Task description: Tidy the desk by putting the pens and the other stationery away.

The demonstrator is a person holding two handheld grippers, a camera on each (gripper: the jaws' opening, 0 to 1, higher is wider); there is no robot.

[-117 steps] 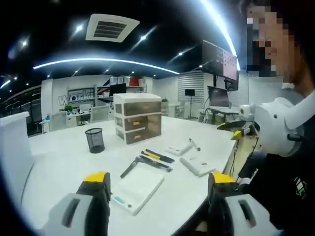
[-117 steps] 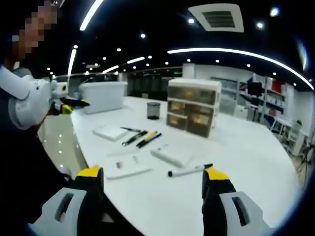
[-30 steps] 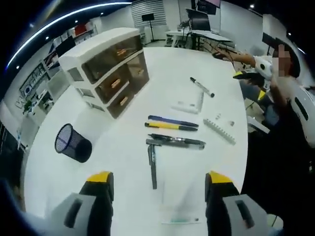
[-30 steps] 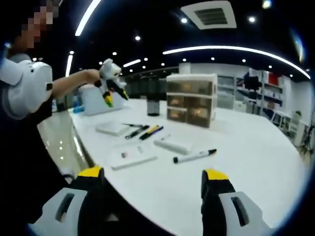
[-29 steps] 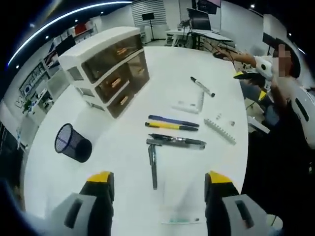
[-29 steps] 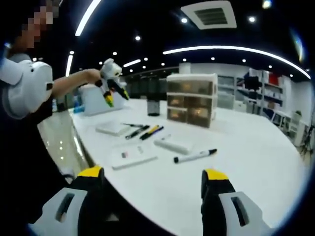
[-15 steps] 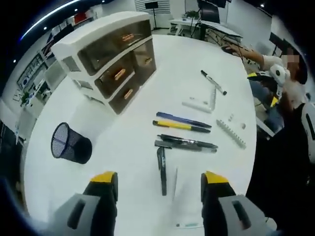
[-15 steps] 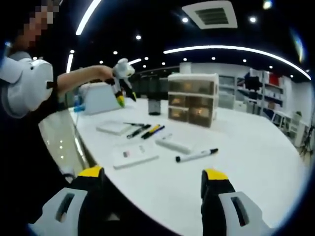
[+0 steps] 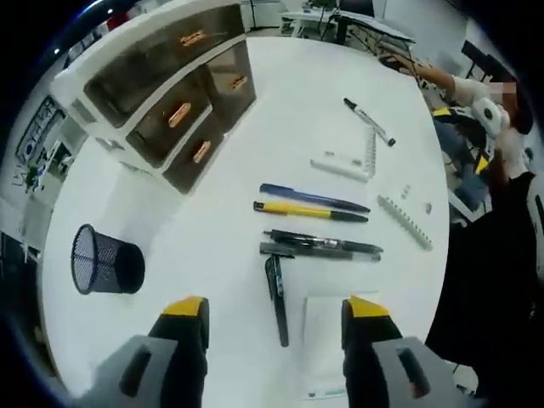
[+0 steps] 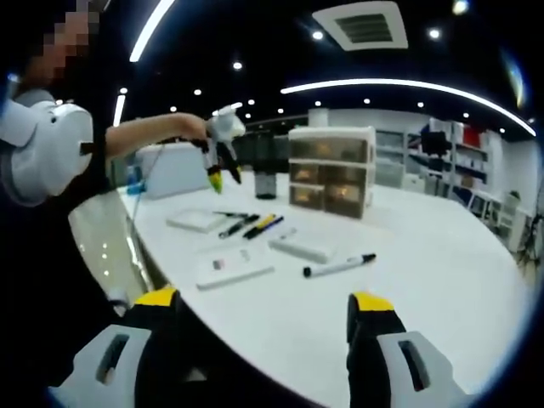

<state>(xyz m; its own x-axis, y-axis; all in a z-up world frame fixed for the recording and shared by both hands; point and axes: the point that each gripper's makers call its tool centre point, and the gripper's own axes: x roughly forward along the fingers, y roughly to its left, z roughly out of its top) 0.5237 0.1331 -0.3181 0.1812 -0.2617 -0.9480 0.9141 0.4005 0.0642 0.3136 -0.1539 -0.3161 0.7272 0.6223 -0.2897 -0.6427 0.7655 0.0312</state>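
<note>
Five pens lay loose on the white desk (image 9: 280, 110), all untouched. Left gripper (image 9: 274, 316) hung above them with jaws parted and nothing held — nearest was the black pen (image 9: 276, 299), directly ahead between the yellow-tipped jaws, its long axis running up the left gripper view, roughly along the jaws rather than across the gap. Beyond it lay a pair of dark pens (image 9: 321, 246), a yellow pen (image 9: 310, 212) and a blue pen (image 9: 314, 198), all crosswise. Off to the left stood the mesh pen cup (image 9: 104, 262), a likely destination. Right gripper (image 10: 265, 314) waited low at the desk edge, jaws likewise spread and empty, well apart from the pens, with a marker (image 10: 339, 266) lying nearer to it. Clearly the left arm's job, probably after a wrist turn.
</note>
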